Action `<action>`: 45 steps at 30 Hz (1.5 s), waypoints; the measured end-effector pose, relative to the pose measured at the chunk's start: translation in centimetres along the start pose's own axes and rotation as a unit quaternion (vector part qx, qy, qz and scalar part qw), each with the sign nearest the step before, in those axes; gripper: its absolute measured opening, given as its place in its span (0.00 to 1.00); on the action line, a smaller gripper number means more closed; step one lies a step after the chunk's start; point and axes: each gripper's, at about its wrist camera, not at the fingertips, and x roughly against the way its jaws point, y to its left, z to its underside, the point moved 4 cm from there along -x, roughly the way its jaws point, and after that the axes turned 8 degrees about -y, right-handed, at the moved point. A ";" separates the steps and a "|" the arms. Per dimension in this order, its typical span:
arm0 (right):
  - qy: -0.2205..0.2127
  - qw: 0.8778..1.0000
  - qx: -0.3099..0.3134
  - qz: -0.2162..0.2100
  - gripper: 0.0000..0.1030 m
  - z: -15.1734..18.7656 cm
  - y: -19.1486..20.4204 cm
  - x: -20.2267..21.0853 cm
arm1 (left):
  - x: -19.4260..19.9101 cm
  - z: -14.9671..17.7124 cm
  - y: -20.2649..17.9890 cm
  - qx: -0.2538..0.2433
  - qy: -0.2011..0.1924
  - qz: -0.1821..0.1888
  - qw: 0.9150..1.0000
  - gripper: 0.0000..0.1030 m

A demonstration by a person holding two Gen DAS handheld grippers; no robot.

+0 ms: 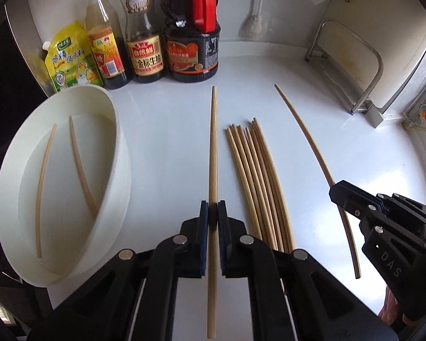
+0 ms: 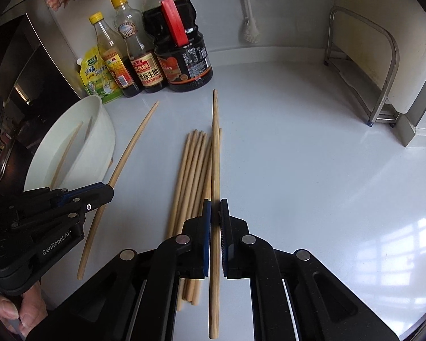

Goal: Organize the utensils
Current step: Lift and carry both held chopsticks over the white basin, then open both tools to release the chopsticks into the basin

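My left gripper is shut on one wooden chopstick, held above the white counter and pointing away from me. My right gripper is shut on a second chopstick in the same way. Each gripper shows in the other's view: the right gripper with its chopstick at the right, the left gripper with its chopstick at the left. A bundle of several chopsticks lies on the counter between them. A white round container at the left holds two chopsticks.
Sauce bottles and a yellow pouch stand along the back wall behind the container. A metal rack with a white board sits at the back right. A brush hangs on the wall. A hand holds the left gripper.
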 end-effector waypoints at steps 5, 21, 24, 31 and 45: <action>-0.016 1.000 0.011 -0.014 0.06 -1.4 3.0 1.1 | 3.2 -2.0 2.9 0.005 -0.035 -0.003 0.999 0.07; -0.014 0.994 0.076 -0.080 0.06 -5.9 17.6 -3.7 | 6.2 -3.8 17.6 0.057 -0.071 -0.058 0.994 0.07; -0.002 0.992 0.085 -0.088 0.06 -6.1 20.1 -5.4 | 5.2 -3.4 20.1 0.069 -0.060 -0.066 0.994 0.07; 0.032 0.989 0.108 -0.101 0.06 -6.5 24.9 -9.4 | 2.4 -2.5 24.2 0.091 -0.036 -0.067 0.993 0.07; 0.101 0.986 0.097 -0.091 0.06 -5.5 26.2 -14.9 | -1.7 -1.3 26.2 0.110 0.010 -0.055 0.992 0.07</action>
